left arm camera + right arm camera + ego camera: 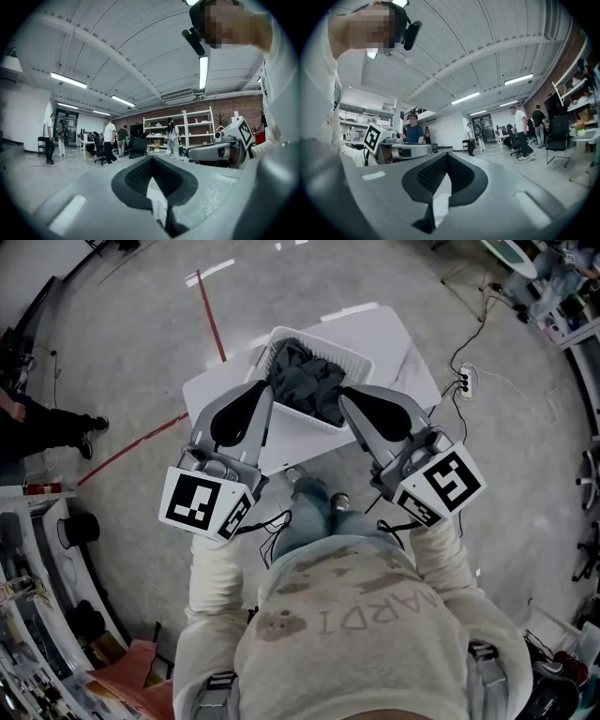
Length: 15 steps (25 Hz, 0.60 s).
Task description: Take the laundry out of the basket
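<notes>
A white slatted laundry basket (pixel 354 362) stands on a small white table (pixel 389 329), filled with dark grey laundry (pixel 305 381). My left gripper (pixel 264 392) hovers at the basket's near left side and my right gripper (pixel 346 397) at its near right side, both above the table's front edge and apart from the clothes. In the left gripper view the left gripper (pixel 151 158) has its tips together with nothing between them. The right gripper (pixel 447 154) looks the same in its own view. Both gripper cameras face out across the room, so neither shows the basket.
A red tape line (pixel 212 315) runs across the concrete floor behind the table. A power strip with cables (pixel 464 382) lies to the right. Someone's dark shoes (pixel 89 426) are at the left. Several people, office chairs and white shelves (pixel 187 124) stand further off.
</notes>
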Tool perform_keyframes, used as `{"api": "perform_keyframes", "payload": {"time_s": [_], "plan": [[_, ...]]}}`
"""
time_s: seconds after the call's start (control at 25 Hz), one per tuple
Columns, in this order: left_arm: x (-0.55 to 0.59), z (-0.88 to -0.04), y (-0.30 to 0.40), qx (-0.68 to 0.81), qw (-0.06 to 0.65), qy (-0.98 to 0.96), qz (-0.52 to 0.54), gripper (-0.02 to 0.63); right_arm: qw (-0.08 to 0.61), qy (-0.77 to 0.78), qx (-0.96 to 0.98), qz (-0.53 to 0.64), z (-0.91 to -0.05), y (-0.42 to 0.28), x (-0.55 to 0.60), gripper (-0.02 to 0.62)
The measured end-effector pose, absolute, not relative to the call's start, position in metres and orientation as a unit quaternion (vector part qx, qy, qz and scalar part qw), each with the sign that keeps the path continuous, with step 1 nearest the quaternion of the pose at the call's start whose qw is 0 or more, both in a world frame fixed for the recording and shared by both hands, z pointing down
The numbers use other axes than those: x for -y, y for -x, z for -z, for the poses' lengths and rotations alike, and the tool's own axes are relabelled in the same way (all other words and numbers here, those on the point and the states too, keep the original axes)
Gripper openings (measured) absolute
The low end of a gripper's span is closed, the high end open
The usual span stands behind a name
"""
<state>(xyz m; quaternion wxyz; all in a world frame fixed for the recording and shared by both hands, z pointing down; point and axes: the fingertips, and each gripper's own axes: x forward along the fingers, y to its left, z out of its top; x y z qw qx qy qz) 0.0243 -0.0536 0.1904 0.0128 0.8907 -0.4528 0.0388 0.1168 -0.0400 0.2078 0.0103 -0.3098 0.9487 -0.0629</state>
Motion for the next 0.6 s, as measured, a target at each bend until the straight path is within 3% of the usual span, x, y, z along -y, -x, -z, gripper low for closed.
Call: {"api": "perform_keyframes", "payload": {"time_s": [0.6], "plan": [[0.154,-0.197,0.022,0.408,0.01,-0.912,-0.037,0.0,-0.009,0.333,-0.941,0.067,-0.22,-0.056,0.141,0.028]]}}
